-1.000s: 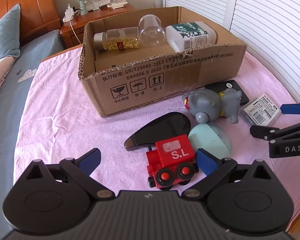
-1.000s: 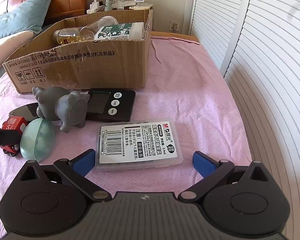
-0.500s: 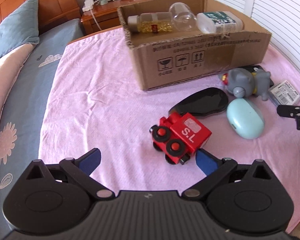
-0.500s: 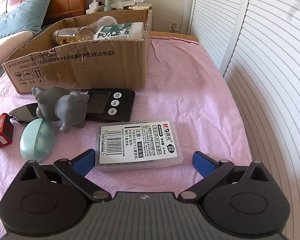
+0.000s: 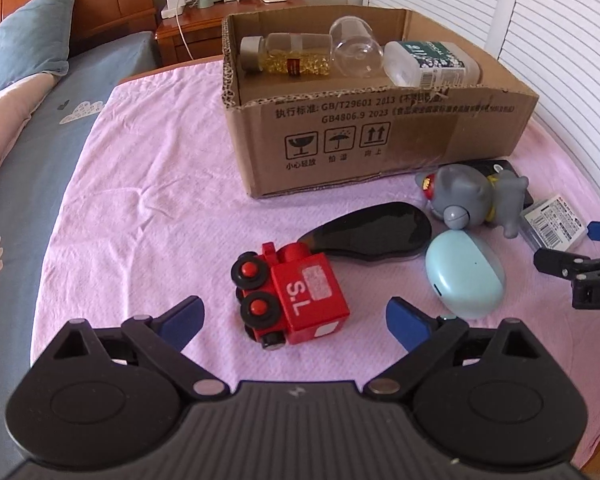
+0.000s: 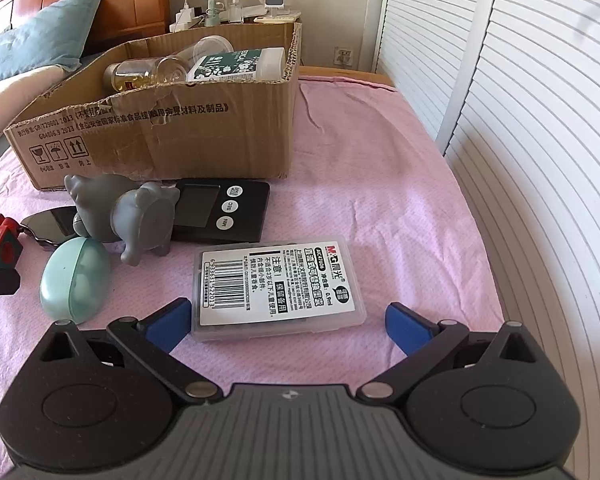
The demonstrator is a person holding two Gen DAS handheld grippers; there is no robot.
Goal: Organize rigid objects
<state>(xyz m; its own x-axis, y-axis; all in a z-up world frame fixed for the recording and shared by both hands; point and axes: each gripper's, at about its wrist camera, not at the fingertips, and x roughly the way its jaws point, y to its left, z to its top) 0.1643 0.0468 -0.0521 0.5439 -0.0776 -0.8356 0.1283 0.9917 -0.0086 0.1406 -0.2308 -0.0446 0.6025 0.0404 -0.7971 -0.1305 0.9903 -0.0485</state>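
A red toy train (image 5: pixel 296 296) marked "S.L" lies on the pink cloth, just ahead of and between the blue tips of my open, empty left gripper (image 5: pixel 296 318). A clear plastic case (image 6: pixel 278 286) with a barcode label lies ahead of my open, empty right gripper (image 6: pixel 288 316), its near left corner next to the left tip. The cardboard box (image 5: pixel 380 128) behind holds a pill bottle (image 5: pixel 288 54), a clear cup (image 5: pixel 356 46) and a white bottle (image 5: pixel 432 64). My right gripper also shows at the right edge of the left wrist view (image 5: pixel 580 252).
A grey elephant toy (image 5: pixel 472 200), a mint oval case (image 5: pixel 464 274), a black glossy oval piece (image 5: pixel 376 232) and a black timer (image 6: pixel 220 210) lie between the two grippers. White shutters (image 6: pixel 520 120) stand right. A bed with pillows lies left.
My left gripper swung left then back, and now frames the red train closer between its tips. The train has turned on the cloth. My right gripper has barely moved.
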